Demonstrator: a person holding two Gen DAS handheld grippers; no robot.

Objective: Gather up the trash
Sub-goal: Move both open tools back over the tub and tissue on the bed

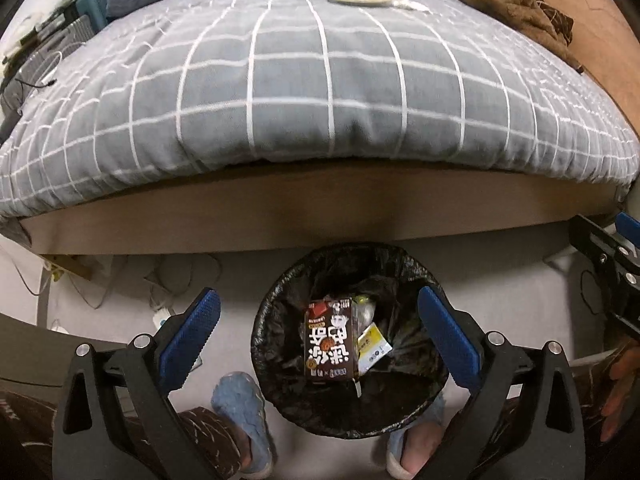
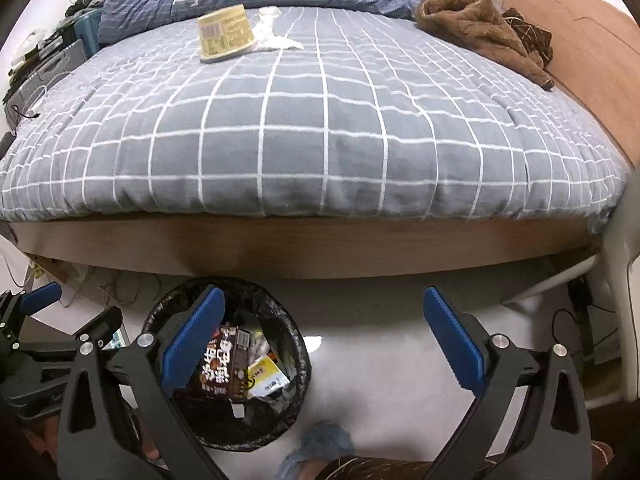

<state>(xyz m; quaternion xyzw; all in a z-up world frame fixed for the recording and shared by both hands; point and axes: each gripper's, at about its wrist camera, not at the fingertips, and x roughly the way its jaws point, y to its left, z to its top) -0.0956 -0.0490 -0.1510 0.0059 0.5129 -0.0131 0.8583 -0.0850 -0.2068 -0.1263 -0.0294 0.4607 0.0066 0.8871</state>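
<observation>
Trash is in two places. A brown drink carton (image 1: 329,339) and a yellow wrapper (image 1: 371,349) already lie in the bin (image 1: 280,408), which is lined with a black bag and stands on the floor just in front of the bed (image 2: 320,120), between the person's slippered feet (image 1: 240,412). On the bed, well apart from the bin, are an upturned paper cup (image 2: 226,32) and a crumpled white tissue (image 2: 276,36) touching its side.

The cup looks light and thin-walled, likely stiff enough to hold its shape under a gentle squeeze but easy to crush. It stands on soft bedding, so it may tip if nudged. Taking it across the side wall near the middle, with one pad on each side, seems safest. The tissue is soft and nearly weightless, and a pinch on its bunched centre should do, though it could slip out of a loose hold.

The left gripper (image 1: 320,336) hangs over the bin, tilted steeply down, its blue pads (image 1: 192,332) spread wide with nothing between them; the carton seen through the gap lies down in the bin. The right gripper (image 2: 324,340) points down at a similar tilt beside it, over bare floor to the bin's right, its fingers also wide apart and empty.
</observation>
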